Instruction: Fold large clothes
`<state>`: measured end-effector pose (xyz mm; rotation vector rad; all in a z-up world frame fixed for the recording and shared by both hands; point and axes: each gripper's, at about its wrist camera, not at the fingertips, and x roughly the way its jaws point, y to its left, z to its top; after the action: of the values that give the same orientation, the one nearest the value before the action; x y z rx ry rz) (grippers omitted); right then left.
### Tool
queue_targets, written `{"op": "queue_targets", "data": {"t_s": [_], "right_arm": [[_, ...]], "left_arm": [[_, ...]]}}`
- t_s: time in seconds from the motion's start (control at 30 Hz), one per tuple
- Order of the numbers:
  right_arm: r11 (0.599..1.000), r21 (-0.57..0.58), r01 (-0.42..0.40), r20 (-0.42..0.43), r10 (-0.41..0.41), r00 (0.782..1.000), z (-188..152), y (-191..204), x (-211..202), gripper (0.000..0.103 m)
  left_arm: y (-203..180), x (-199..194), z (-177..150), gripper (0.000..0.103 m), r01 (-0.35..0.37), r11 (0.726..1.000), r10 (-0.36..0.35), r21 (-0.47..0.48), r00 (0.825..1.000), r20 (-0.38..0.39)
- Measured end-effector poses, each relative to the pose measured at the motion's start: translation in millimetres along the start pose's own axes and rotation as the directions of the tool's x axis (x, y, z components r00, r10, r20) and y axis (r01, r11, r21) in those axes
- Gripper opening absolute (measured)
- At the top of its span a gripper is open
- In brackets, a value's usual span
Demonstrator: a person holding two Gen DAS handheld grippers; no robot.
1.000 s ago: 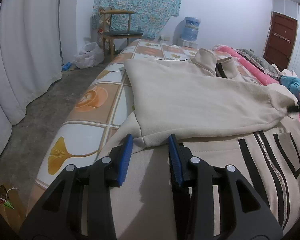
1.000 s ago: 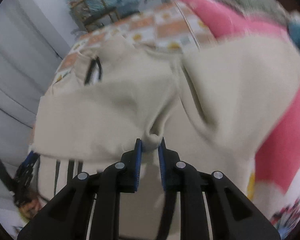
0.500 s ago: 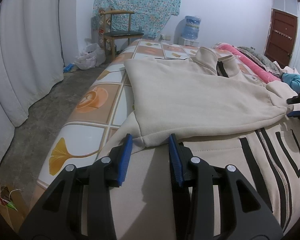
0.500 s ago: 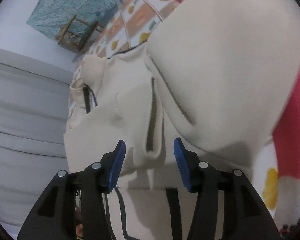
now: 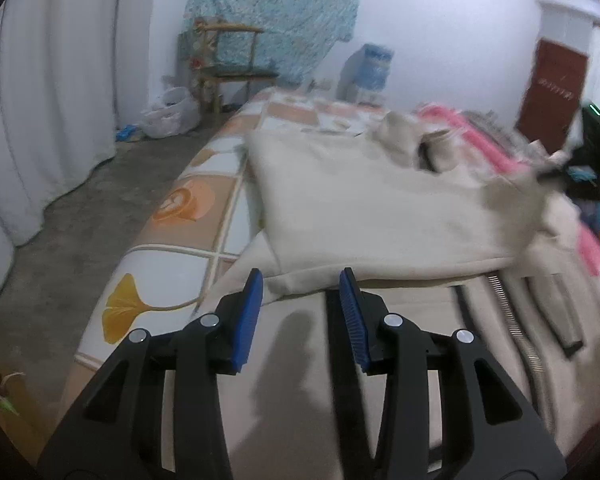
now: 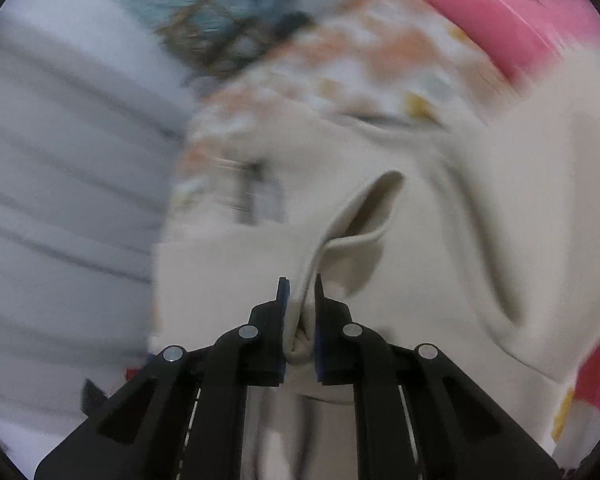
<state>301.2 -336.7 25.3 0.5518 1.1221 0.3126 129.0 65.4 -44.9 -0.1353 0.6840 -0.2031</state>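
Left wrist view: left gripper (image 5: 301,280) at lower centre, its 2 blue-padded fingers (image 5: 249,316) spread apart, grasping nothing; the folded hem of the beige sweatshirt (image 5: 380,208) lies just beyond the tips. The sweatshirt fills centre and right of frame, spread on the bed (image 5: 180,216), which carries an orange-and-white patterned cover; a black-edged zipper (image 5: 512,320) runs down the lower layer at lower right. Wooden chair (image 5: 230,68) at upper centre, patterned teal cloth (image 5: 276,12) hanging behind it, white curtain (image 5: 48,80) along the left edge, water jug (image 5: 370,66) right of the chair, dark red door (image 5: 552,88) at upper right. The right-hand part of this frame is blurred. Right wrist view: heavy motion blur. Right gripper (image 6: 301,284) at lower centre, fingers closed tight on a pinched ridge of the sweatshirt (image 6: 440,220), fabric bunched between the pads. Pink blanket (image 6: 492,16) at upper right.
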Motion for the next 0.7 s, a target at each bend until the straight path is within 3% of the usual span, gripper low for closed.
{"op": "queue_targets", "data": {"t_s": [0.17, 0.27, 0.33, 0.4, 0.47, 0.5, 0.53, 0.63, 0.7], "right_arm": [[0.967, -0.227, -0.118, -0.084, 0.101, 0.991, 37, 154, 50, 0.010], [0.889, -0.362, -0.280, -0.181, 0.227, 0.957, 36, 280, 94, 0.010], [0.783, -0.432, -0.447, -0.231, 0.383, 0.894, 30, 364, 95, 0.010], [0.701, -0.456, -0.548, -0.247, 0.492, 0.835, 29, 409, 87, 0.010], [0.668, -0.481, -0.568, -0.213, 0.539, 0.815, 35, 425, 81, 0.010], [0.674, -0.476, -0.566, -0.201, 0.543, 0.816, 39, 420, 83, 0.010], [0.692, -0.474, -0.544, -0.184, 0.526, 0.830, 44, 409, 87, 0.010], [0.793, -0.474, -0.383, -0.095, 0.386, 0.917, 54, 344, 106, 0.010], [0.860, -0.413, -0.300, -0.077, 0.295, 0.952, 60, 284, 115, 0.010]], "left_arm": [[-5, -17, -4, 0.038, 0.142, 0.990, -0.142, -0.023, 0.990, -0.005], [-9, -11, -7, 0.038, 0.155, 0.987, -0.156, -0.046, 0.987, -0.028], [-11, -7, -6, 0.038, 0.130, 0.991, -0.131, -0.041, 0.991, -0.031], [-10, 1, -2, 0.038, 0.075, 0.996, -0.077, -0.038, 0.996, -0.037], [-5, 8, 1, 0.038, 0.000, 0.999, -0.003, -0.054, 0.999, -0.054], [-1, 11, 2, 0.038, -0.033, 0.997, 0.029, -0.067, 0.998, -0.061], [4, 15, 4, 0.038, -0.062, 0.994, 0.056, -0.090, 0.996, -0.068], [20, 24, 5, 0.037, -0.080, 0.982, 0.065, -0.171, 0.994, -0.088], [23, 24, 6, 0.036, -0.082, 0.977, 0.067, -0.197, 0.995, -0.079]]}}
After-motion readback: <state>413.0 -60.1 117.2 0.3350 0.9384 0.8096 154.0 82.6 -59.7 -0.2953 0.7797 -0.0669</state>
